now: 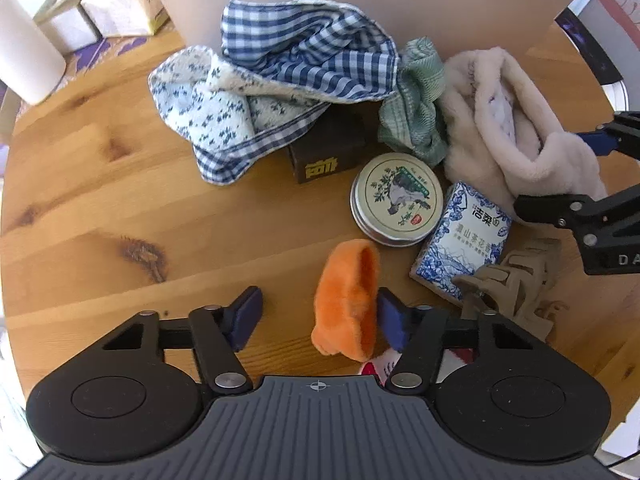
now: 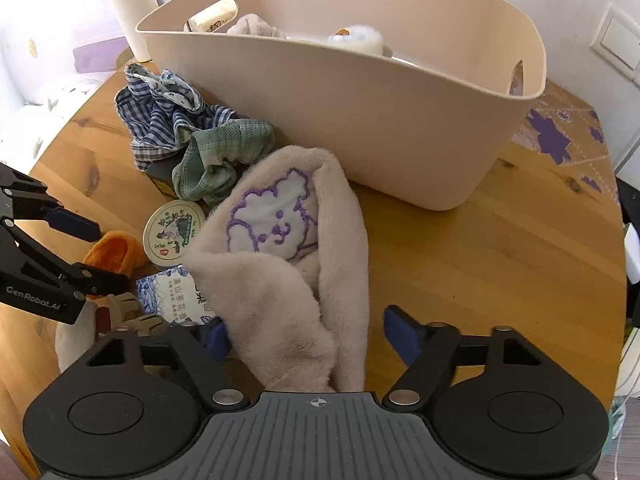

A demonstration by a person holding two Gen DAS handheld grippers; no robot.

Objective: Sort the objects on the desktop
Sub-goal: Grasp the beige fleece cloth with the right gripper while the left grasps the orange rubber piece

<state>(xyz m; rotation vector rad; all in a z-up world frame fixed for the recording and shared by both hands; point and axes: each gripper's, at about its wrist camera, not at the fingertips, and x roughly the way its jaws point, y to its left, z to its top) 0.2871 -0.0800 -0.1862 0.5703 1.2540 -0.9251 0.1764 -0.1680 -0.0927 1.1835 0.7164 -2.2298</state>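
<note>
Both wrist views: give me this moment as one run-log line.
left hand-held gripper: open around orange plush | right hand-held gripper: open around beige plush cloth | beige tub: behind

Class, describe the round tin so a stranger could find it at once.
Start at the beige tub on the wooden table. In front of it lies a heap of cloths; the tin sits at its near edge. It alone is round and metal, with a bird on its lid.

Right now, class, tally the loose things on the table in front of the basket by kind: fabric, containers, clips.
Fabric: 4 (blue checked cloth, green cloth, beige fleece, orange plush piece)
Containers: 3 (dark box, round tin, tissue pack)
Clips: 1 (hair claw)
Total: 8; a half-hidden red-and-white thing under the left tongs is left out.
</note>
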